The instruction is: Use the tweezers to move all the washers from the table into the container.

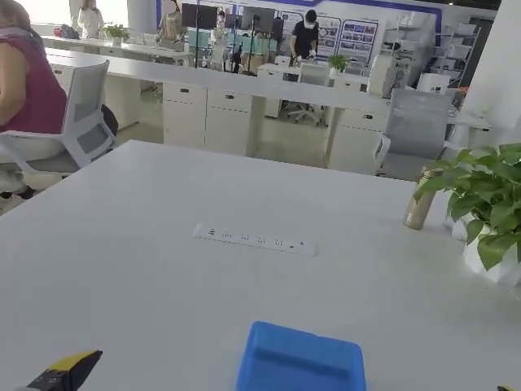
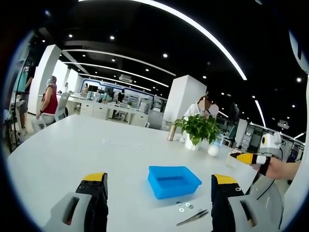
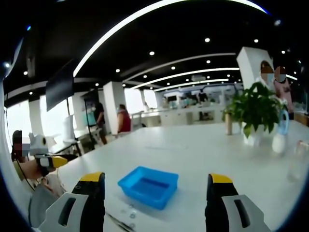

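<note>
**Washers (image 2: 185,206) Lie Loose Beside Blue Container (image 2: 174,181)**

A few small washers rest on the white table (image 2: 72,150) just off the container's near corner. The tweezers (image 2: 193,217) lie beside them, a little farther from the container. The left gripper (image 2: 159,179) and right gripper (image 3: 155,177) hang on the container's near side, each with jaws spread wide and holding nothing.

Open-plan office: long white desks (image 1: 244,88) with drawer units (image 1: 207,118) and swivel chairs (image 1: 85,118) are running in rows; posters (image 1: 358,37) are hanging behind.
</note>
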